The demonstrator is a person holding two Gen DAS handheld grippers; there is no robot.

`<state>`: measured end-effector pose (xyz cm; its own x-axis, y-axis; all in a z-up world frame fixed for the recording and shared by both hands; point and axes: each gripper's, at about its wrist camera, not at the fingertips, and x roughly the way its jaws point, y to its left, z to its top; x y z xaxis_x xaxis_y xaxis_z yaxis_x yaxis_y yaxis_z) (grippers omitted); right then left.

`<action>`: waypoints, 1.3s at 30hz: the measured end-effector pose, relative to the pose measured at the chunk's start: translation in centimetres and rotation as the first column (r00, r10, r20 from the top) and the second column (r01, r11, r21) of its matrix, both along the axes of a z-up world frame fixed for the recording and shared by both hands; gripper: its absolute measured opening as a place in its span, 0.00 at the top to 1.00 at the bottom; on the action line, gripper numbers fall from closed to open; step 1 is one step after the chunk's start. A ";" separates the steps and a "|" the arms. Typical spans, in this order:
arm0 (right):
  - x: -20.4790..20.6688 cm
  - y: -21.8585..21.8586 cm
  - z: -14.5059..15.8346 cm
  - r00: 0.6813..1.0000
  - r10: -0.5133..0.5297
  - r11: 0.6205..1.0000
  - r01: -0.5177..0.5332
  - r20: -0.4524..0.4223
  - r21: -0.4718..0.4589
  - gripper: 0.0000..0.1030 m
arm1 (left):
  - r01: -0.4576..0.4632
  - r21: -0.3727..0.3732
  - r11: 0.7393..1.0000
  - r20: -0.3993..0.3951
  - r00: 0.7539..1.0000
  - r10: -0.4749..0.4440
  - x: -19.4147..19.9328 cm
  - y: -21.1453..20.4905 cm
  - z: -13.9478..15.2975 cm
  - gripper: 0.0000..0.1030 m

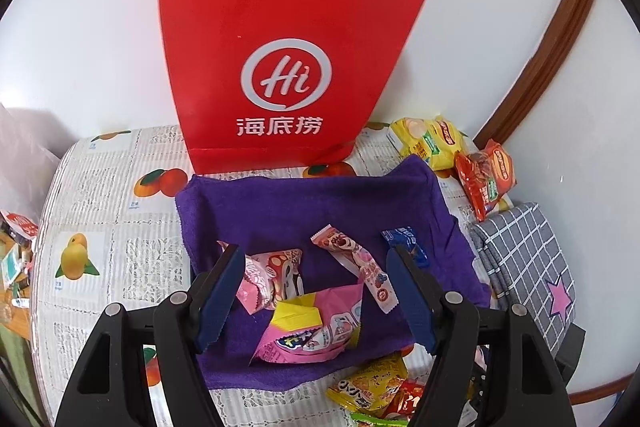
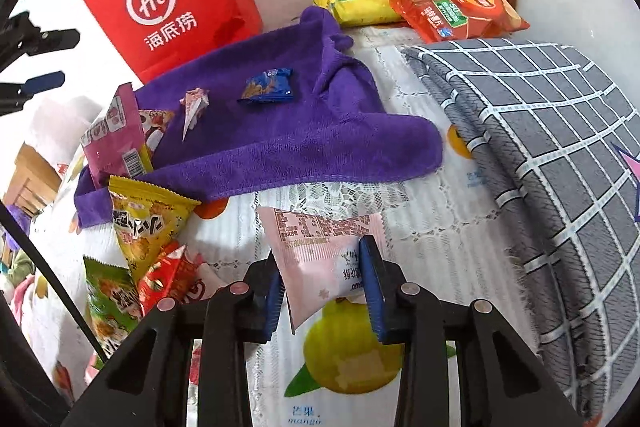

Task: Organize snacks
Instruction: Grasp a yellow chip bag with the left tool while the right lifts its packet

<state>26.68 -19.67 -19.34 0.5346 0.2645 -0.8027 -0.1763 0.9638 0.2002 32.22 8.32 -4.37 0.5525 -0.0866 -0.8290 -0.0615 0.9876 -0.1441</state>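
My right gripper (image 2: 320, 253) is shut on a pale pink snack packet (image 2: 320, 251), which it holds just above the fruit-print tablecloth (image 2: 420, 227). My left gripper (image 1: 313, 248) hangs open over a purple towel (image 1: 300, 203) and grips nothing. On the towel lie a pink mushroom-print packet (image 1: 272, 275), a long pink stick packet (image 1: 356, 267), a larger pink packet (image 1: 316, 331) and a small blue packet (image 1: 408, 243). A red paper bag (image 1: 280, 67) stands upright behind the towel.
A yellow chip bag (image 1: 428, 143) and a red chip bag (image 1: 486, 179) lie by the wall at the back right. A folded grey checked cloth (image 2: 540, 155) lies to the right. Yellow (image 2: 148, 223), green (image 2: 112, 299) and red (image 2: 164, 275) snacks are piled at the towel's near corner.
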 end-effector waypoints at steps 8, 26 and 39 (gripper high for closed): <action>-0.8 1.2 -0.9 0.996 0.014 0.996 -0.006 0.090 -0.089 0.62 | 0.041 -0.004 0.999 -0.011 0.999 -0.041 -0.5 -1.6 -0.3 0.31; -0.7 0.0 -0.8 0.997 -0.009 1.000 0.009 0.079 -0.002 0.63 | 0.081 -0.017 0.997 -0.086 0.993 -0.082 -6.7 -4.5 -4.5 0.31; -0.8 -0.2 -0.8 0.997 -0.013 1.000 0.013 0.079 0.001 0.63 | 0.142 -0.162 0.977 -0.099 0.982 -0.159 -9.2 -6.0 -8.9 0.32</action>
<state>25.83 -19.90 -20.12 0.5994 0.2579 -0.7577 -0.1792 0.9659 0.1869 23.00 2.30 -13.25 0.4285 -0.2930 -0.8547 0.0619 0.9533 -0.2957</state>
